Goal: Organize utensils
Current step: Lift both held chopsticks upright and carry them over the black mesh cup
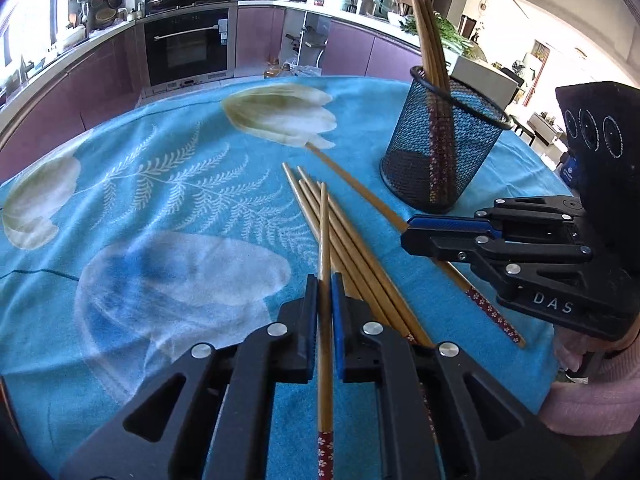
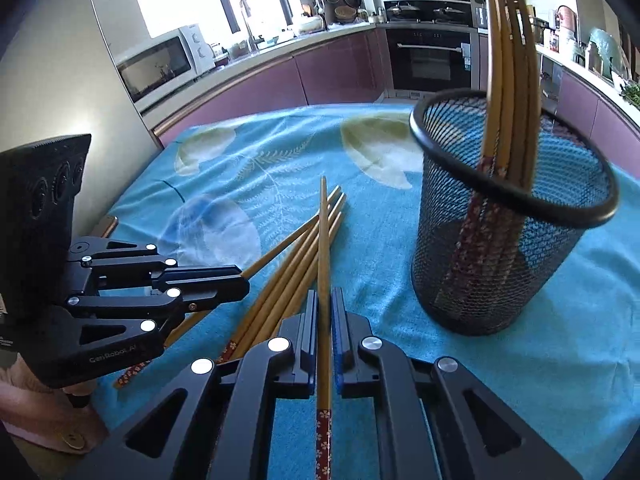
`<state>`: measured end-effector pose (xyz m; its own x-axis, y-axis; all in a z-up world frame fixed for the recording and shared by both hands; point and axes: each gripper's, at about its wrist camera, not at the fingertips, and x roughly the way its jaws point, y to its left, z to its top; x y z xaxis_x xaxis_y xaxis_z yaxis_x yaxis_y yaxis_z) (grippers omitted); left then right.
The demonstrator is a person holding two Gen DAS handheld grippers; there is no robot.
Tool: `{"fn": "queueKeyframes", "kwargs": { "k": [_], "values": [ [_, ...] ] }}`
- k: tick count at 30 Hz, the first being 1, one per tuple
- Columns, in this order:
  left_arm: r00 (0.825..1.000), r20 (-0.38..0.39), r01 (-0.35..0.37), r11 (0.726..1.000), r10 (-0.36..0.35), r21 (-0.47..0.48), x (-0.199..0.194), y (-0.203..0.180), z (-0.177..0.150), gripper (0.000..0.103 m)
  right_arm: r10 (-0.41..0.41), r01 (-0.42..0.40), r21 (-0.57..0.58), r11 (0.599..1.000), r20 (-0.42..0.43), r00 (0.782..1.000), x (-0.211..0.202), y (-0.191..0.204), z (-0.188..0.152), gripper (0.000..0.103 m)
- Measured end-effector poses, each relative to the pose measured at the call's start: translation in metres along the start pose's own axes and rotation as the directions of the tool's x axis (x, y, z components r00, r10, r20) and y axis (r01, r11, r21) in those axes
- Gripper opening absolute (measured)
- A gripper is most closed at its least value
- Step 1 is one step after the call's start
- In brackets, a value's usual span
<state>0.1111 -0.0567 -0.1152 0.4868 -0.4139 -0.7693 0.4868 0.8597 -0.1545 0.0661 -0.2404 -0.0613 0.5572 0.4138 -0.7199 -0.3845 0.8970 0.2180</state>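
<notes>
Fingers on the left gripper point(image 1: 325, 300) are clamped on one chopstick point(image 1: 325, 264), tip pointing away; right gripper point(image 2: 325, 316) same deal with its own chopstick point(image 2: 324, 256). Just past them, four loose chopsticks point(image 1: 340, 240) lie fanned on the surface point(image 1: 160, 184). Further out, a mesh cup point(image 2: 508, 232) holds about four upright.

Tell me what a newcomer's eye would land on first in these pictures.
Each gripper is shut on one chopstick: the left gripper and the right gripper, low in their own views. Between them a loose pile of chopsticks lies on the blue flowered cloth. To the right stands a black mesh cup with more chopsticks upright in it.
</notes>
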Motion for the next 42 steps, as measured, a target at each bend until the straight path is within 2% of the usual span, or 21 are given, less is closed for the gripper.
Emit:
{"fn": "queueKeyframes", "kwargs": {
  "k": [9, 18, 23, 42],
  "values": [
    [0.993, 0.09, 0.074, 0.997, -0.075, 0.013, -0.038, -0.005, 0.015, 0.007, 0.031, -0.033, 0.018, 0.999, 0.135, 0.99, -0.046, 0.0, 0.011, 0.006],
    [0.964, 0.207, 0.16, 0.986, -0.166, 0.045, -0.088, -0.009, 0.031, 0.007, 0.037, -0.049, 0.042, 0.998, 0.235, 0.971, -0.079, -0.01, 0.015, 0.006],
    [0.948, 0.258, 0.174, 0.982, -0.186, 0.066, -0.11, -0.013, 0.036, 0.007, 0.038, -0.054, 0.05, 0.997, 0.276, 0.96, -0.091, -0.015, 0.017, 0.006],
    [0.897, 0.351, 0.236, 0.962, -0.269, 0.135, -0.128, -0.044, 0.095, 0.007, -0.004, 0.003, 0.002, 1.0, 0.398, 0.918, -0.136, -0.033, 0.047, 0.006]
  ]
}}
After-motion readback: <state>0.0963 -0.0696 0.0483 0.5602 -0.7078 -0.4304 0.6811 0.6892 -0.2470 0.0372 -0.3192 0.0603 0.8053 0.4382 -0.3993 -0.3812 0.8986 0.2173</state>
